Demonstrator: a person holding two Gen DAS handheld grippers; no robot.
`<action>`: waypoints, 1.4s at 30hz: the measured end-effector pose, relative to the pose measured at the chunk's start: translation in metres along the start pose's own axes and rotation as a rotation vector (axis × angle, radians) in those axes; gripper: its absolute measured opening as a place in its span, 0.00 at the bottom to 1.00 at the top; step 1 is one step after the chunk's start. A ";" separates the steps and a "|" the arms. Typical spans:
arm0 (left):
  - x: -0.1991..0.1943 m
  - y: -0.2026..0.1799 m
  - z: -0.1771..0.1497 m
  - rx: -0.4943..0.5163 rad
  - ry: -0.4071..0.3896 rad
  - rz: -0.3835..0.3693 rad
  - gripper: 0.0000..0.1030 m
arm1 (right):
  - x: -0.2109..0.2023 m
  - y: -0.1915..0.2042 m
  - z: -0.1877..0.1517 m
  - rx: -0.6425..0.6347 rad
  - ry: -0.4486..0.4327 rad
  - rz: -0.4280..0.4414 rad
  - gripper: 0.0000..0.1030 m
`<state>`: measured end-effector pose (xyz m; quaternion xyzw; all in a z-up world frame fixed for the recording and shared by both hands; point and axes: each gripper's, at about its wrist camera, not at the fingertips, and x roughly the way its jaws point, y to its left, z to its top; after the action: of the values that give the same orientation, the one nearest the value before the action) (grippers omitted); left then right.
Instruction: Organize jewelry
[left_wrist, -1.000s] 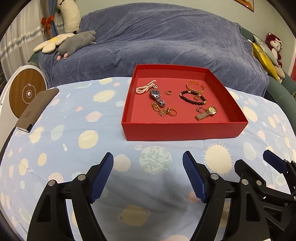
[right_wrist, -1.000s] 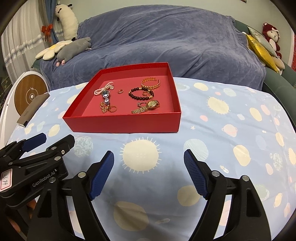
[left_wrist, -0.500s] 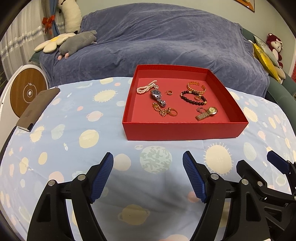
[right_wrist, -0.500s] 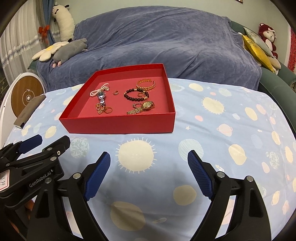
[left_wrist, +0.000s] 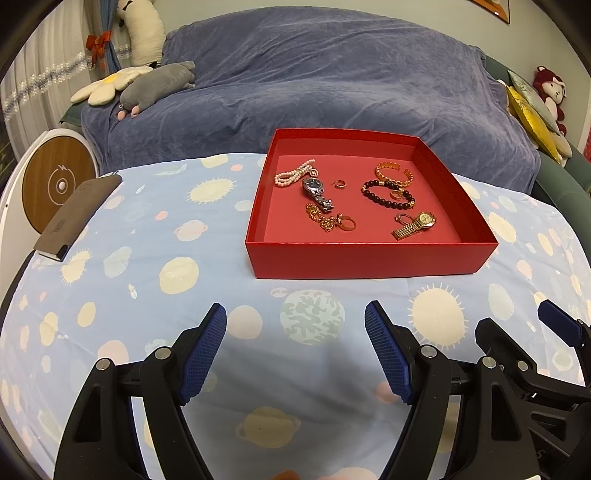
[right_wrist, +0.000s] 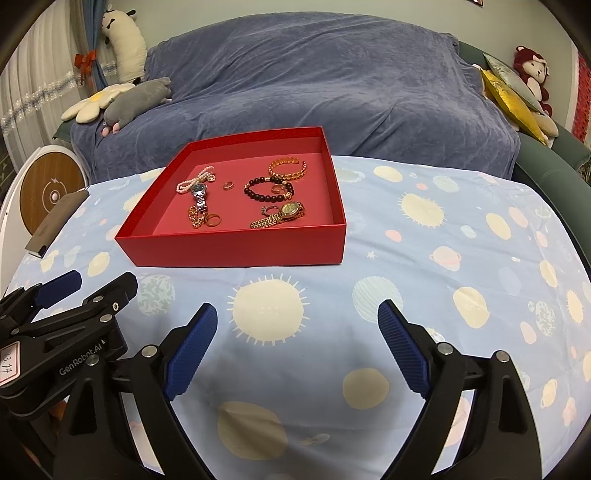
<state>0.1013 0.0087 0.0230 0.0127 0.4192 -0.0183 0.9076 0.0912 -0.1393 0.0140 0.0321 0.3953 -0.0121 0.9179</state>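
- Left gripper and right gripper: both wide open, holding nothing, low in frame; the right one has widened slightly and drawn back.
- Jewelry: unmoved, all inside the red box at frame centre. The layout fits sorting finished or pending.

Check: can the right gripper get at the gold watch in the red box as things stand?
Probably yes. The right gripper is open and empty, short of the red box. The gold watch lies near the box's front right with bare cloth between; only the low front wall must be cleared from above.
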 end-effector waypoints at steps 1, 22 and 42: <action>0.000 0.000 0.000 0.000 0.001 0.001 0.72 | 0.000 0.000 0.000 0.001 -0.001 0.001 0.84; 0.001 0.001 -0.002 0.001 0.002 0.008 0.72 | 0.000 0.000 -0.001 0.001 0.000 -0.001 0.84; 0.001 0.001 -0.001 -0.006 0.005 0.009 0.72 | -0.001 -0.002 -0.002 -0.001 -0.004 0.003 0.84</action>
<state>0.1006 0.0094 0.0215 0.0122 0.4213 -0.0129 0.9067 0.0893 -0.1410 0.0135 0.0324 0.3932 -0.0106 0.9188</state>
